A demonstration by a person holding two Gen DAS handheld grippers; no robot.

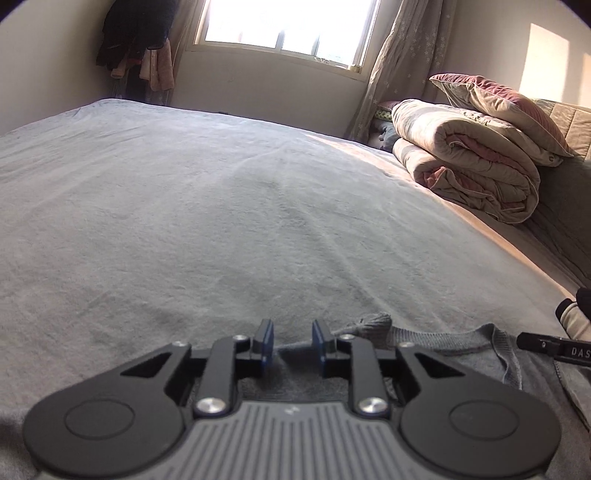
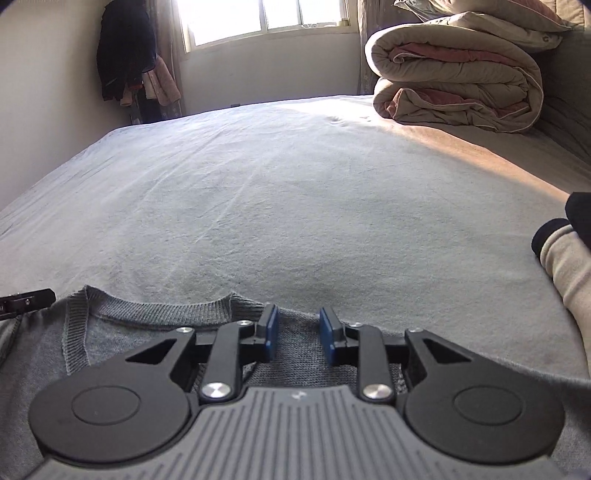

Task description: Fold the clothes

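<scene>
We hold the left tool [image 1: 292, 343] low over the near edge of the bed [image 1: 221, 206], its two blue-padded fingers [image 1: 266, 338] spread apart with nothing between them. Under it lies a grey sweater [image 1: 461, 354], spread on the grey bedsheet; from the left wrist view we see a bunched bit of its edge just past the right finger and a ribbed hem running off to the right. Our right tool [image 2: 298, 332] sits beside it over the same sweater [image 2: 155, 332], fingers also apart and empty, the tips just short of the ribbed neckline [image 2: 166, 308], which curves along the far edge of the garment. Each tool shows in the other's view as a black tip at the frame edge: the right one at the right edge of the left wrist view, the left one [image 2: 26, 301] at the left edge of the right wrist view. At the far right a cream and dark garment [image 2: 565, 258] rests on the bed. A folded quilt [image 2: 454, 74] is stacked at the bed's far right corner, with a pillow [image 1: 498, 107] on top, and dark clothes [image 2: 125, 55] hang near the window [image 1: 288, 26].
</scene>
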